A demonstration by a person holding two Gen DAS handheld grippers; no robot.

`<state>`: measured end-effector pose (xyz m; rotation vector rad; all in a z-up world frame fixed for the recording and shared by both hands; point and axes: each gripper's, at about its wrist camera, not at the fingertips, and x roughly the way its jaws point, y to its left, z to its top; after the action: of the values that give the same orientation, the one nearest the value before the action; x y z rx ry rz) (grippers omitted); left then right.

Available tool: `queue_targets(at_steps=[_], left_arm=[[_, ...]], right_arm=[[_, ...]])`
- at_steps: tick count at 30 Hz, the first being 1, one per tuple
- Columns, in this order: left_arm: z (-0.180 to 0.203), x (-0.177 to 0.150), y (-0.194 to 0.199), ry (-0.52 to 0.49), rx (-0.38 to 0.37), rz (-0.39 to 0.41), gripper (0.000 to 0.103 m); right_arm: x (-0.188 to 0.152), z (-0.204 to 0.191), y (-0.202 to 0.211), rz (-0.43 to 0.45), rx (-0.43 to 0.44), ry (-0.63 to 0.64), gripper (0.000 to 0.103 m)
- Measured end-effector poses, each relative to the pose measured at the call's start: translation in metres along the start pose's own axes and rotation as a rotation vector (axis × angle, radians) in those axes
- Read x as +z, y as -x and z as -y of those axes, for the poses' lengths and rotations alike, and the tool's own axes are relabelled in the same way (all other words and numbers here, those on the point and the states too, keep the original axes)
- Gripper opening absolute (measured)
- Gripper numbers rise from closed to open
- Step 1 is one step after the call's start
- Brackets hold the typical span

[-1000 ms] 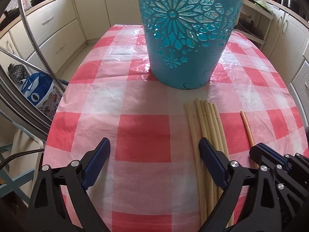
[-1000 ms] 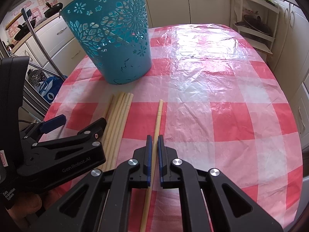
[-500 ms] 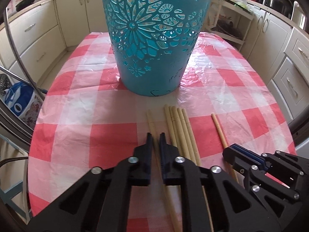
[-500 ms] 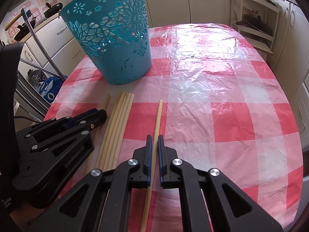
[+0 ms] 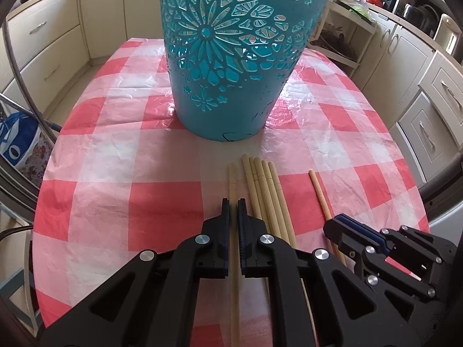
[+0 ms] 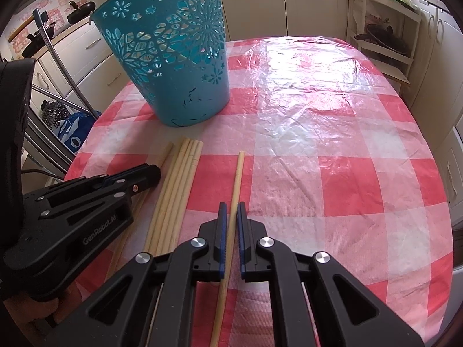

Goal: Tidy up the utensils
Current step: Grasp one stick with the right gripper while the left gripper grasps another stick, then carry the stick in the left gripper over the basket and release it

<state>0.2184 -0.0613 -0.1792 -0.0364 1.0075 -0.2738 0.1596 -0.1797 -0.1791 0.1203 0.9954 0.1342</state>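
Note:
A teal cut-out basket [image 5: 231,57] [image 6: 173,66] stands upright on the red-and-white checked table [image 5: 115,173] [image 6: 332,159]. In front of it lie several pale wooden chopsticks [image 5: 264,190] [image 6: 176,190] side by side. My left gripper [image 5: 233,204] [image 6: 150,170] is shut on a single chopstick [image 5: 232,182] just left of that bunch. My right gripper [image 6: 230,206] [image 5: 332,225] is shut on another lone chopstick [image 6: 238,173] [image 5: 318,190] to the right of the bunch. Both held sticks still lie along the cloth.
Cream kitchen cabinets [image 5: 52,46] ring the table. A white open shelf rack [image 6: 385,37] stands at the back right. A blue bag [image 5: 17,144] and metal chair tubes [image 6: 66,78] sit off the table's left edge. Glossy plastic covers the cloth.
My left gripper went from wide open to shut, swinging onto the leftmost chopstick, which now sits a little apart from the bunch. The right gripper has kept still, shut on its stick.

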Motion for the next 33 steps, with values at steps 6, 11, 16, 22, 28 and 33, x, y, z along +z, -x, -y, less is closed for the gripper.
queue_targets(at_steps=[6, 11, 16, 22, 28, 33], left_arm=[[-0.011, -0.007, 0.051, 0.041, -0.110, 0.136, 0.005], [-0.017, 0.010, 0.131, 0.075, -0.225, 0.394, 0.005], [-0.021, 0.043, 0.187, 0.117, -0.272, 0.614, 0.005], [-0.023, 0.093, 0.209, 0.153, -0.260, 0.777, 0.005], [-0.017, 0.139, 0.202, 0.188, -0.216, 0.865, 0.005], [-0.013, 0.173, 0.174, 0.207, -0.115, 0.927, 0.005]], right_arm=[[-0.001, -0.001, 0.001, 0.000, -0.002, 0.007, 0.008], [-0.002, -0.002, 0.001, -0.002, -0.004, 0.001, 0.008], [-0.002, -0.001, 0.001, -0.003, 0.002, -0.003, 0.008], [-0.001, 0.001, 0.001, -0.004, 0.008, -0.009, 0.008], [0.000, 0.004, 0.001, -0.004, 0.022, -0.020, 0.008], [0.000, 0.006, 0.002, -0.005, 0.033, -0.029, 0.008]])
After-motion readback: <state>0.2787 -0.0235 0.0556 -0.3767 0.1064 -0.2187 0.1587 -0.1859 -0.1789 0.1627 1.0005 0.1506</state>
